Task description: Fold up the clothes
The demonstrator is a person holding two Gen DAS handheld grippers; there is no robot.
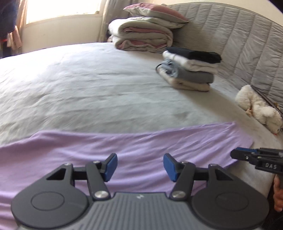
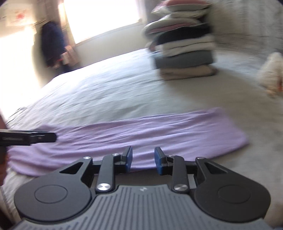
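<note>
We held both grippers low over the near edge of the bed, where the lilac garment lay spread flat in a long band across the grey sheet. The left gripper hung above the garment with its blue pads parted and nothing between them. The right gripper was released too, its pads apart, poised just over the garment's near hem; its picture was smeared by blur. From the left wrist we saw the right gripper's tip off the garment's right end, near the bed's edge, and from the right wrist the left gripper's tip over the cloth's left part.

Farther back on the bed stood a stack of folded clothes, dark on top, then white, grey and cream. Behind it, against the quilted headboard, sat rolled bedding with a pillow on top. A white plush toy lay by the headboard to the right, well apart from the garment.
</note>
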